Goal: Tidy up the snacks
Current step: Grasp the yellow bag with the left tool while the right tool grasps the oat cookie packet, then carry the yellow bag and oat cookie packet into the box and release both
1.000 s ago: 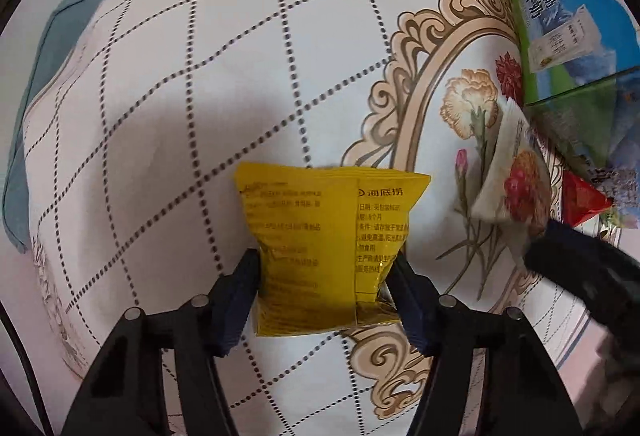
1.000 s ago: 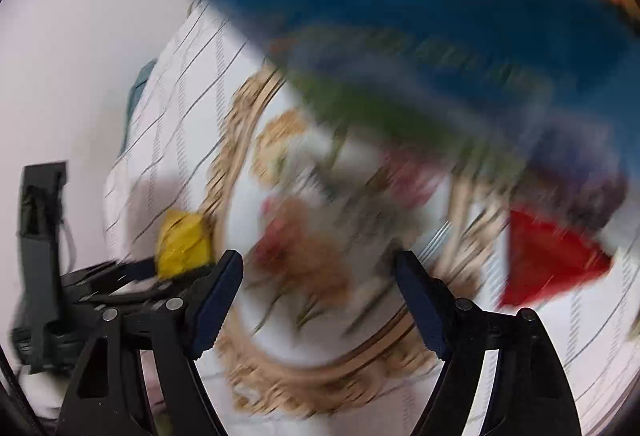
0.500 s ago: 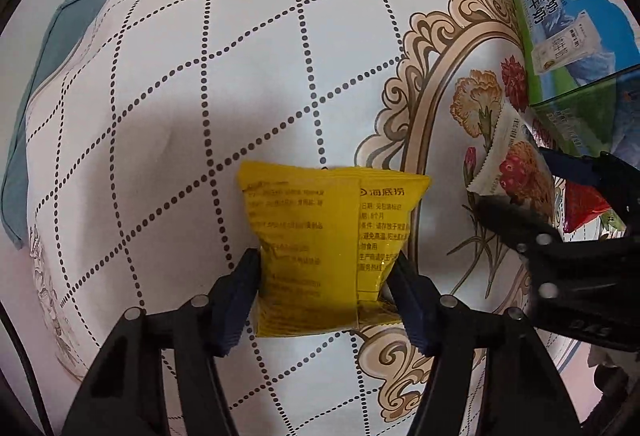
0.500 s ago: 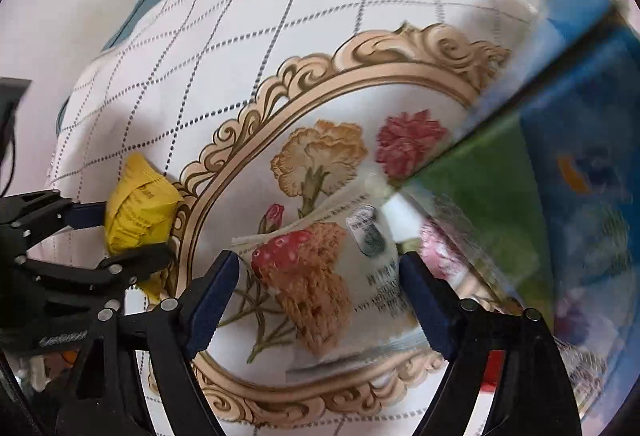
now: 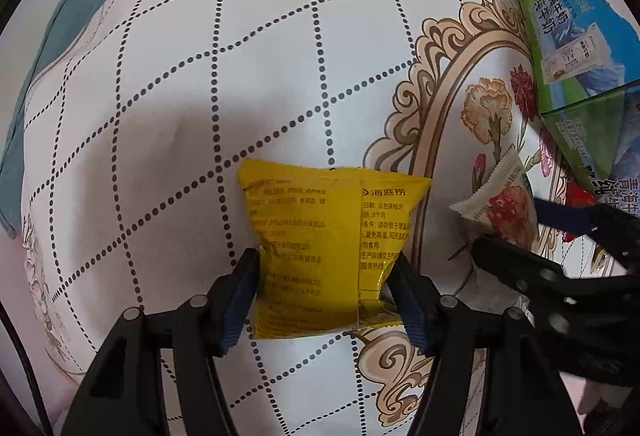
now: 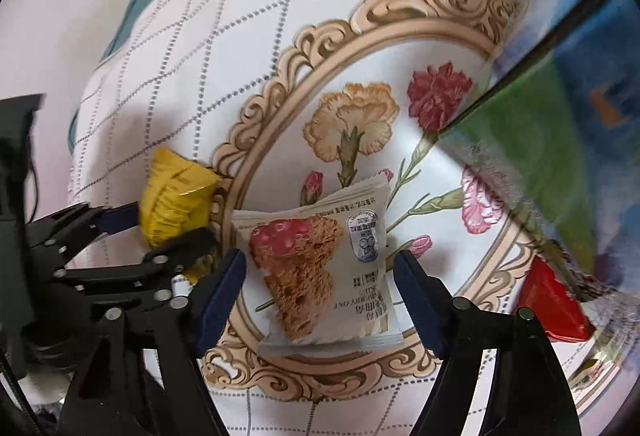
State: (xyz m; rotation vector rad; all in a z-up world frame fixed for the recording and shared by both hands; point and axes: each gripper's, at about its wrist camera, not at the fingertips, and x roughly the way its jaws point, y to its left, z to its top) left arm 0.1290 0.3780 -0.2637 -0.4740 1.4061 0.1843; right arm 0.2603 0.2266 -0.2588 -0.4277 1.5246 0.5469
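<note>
My left gripper (image 5: pixel 324 292) is shut on a yellow snack packet (image 5: pixel 328 248), its pads pressing both sides; the packet lies on the patterned tablecloth (image 5: pixel 200 76). In the right wrist view the left gripper (image 6: pixel 168 232) and the yellow packet (image 6: pixel 176 196) show at the left. My right gripper (image 6: pixel 320 284) is open, its fingers straddling a white oat-cake packet (image 6: pixel 320 268) with a little gap on each side. That packet (image 5: pixel 500 204) and the right gripper (image 5: pixel 532 232) show at the right of the left wrist view.
A blue-green milk carton box (image 5: pixel 572 36) stands at the right, blurred in the right wrist view (image 6: pixel 560 116). A red packet (image 6: pixel 552 304) lies by its base. A teal cloth (image 5: pixel 52 56) hangs off the far left table edge.
The right gripper swung down from the blue-green box and came around the white oat-cake packet. The left gripper stays shut on the yellow packet, almost still.
</note>
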